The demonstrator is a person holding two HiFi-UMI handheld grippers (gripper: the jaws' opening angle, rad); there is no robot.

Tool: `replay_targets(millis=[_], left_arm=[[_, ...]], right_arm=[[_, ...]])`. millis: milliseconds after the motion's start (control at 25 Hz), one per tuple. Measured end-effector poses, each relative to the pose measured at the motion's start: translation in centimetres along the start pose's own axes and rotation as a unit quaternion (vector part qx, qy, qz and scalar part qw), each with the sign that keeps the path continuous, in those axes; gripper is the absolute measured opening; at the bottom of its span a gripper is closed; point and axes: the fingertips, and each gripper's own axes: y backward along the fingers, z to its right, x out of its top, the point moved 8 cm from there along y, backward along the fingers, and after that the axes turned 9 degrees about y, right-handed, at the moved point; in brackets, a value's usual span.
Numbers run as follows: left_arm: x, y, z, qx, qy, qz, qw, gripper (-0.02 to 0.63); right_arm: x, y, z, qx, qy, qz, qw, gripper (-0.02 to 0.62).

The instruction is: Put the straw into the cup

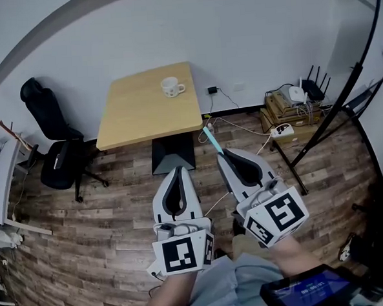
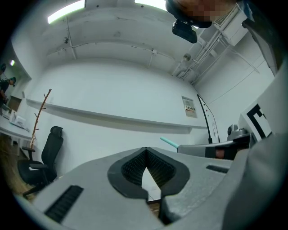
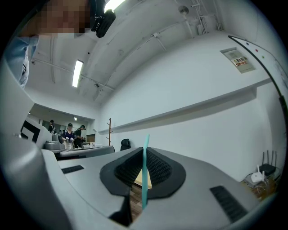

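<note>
A white mug [image 1: 171, 87] stands near the far edge of a small wooden table [image 1: 137, 113]. My right gripper [image 1: 223, 155] is shut on a teal straw [image 1: 212, 139], whose tip sticks out past the jaws towards the table's near right corner; in the right gripper view the straw [image 3: 145, 170] runs upright between the jaws. My left gripper [image 1: 178, 170] hangs beside it over the floor, short of the table, its jaws closed with nothing in them. The left gripper view shows the straw [image 2: 169, 142] poking out from the right gripper.
A black office chair [image 1: 59, 151] stands left of the table. Cables, a power strip [image 1: 282, 130], boxes and a router [image 1: 298, 94] lie at the right wall. A black stand [image 1: 331, 111] leans at the right. The table's dark base [image 1: 172, 153] sits ahead on the wood floor.
</note>
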Motion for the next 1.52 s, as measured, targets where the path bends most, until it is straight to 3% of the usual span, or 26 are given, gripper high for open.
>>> replay_targets(millis=[200,520,960,1240,1520], left_arm=[[-1.9,-3.1,-0.7,0.008,0.001,-0.014,0.9999,-0.002],[-4.5,-13.0,-1.1,0.018,-0.010,-0.032,0.9993,-0.002],[-4.4,-24.1,-0.6,0.051,-0.041,-0.017,0.9977,-0.002],[-3.6,-27.0,-1.4,0.073,-0.059,-0.003,0.9956,-0.002],[-4.8,-29.4,-4.1,0.090,-0.043,-0.014,0.9949,-0.002]], right_arm=[[-2.0,-1.9,1.9,0.006,-0.007,-0.009,1.000,0.021],[-4.7,-8.8,9.5,0.025,-0.030,-0.009,0.999,0.021],[-5.3,-16.8,19.0,0.063,-0.044,0.018,0.997,0.021],[-4.8,-20.6,21.3,0.083,-0.050,0.040,0.994,0.021],[-6.7,-23.9,21.5,0.096,-0.056,0.017,0.994,0.021]])
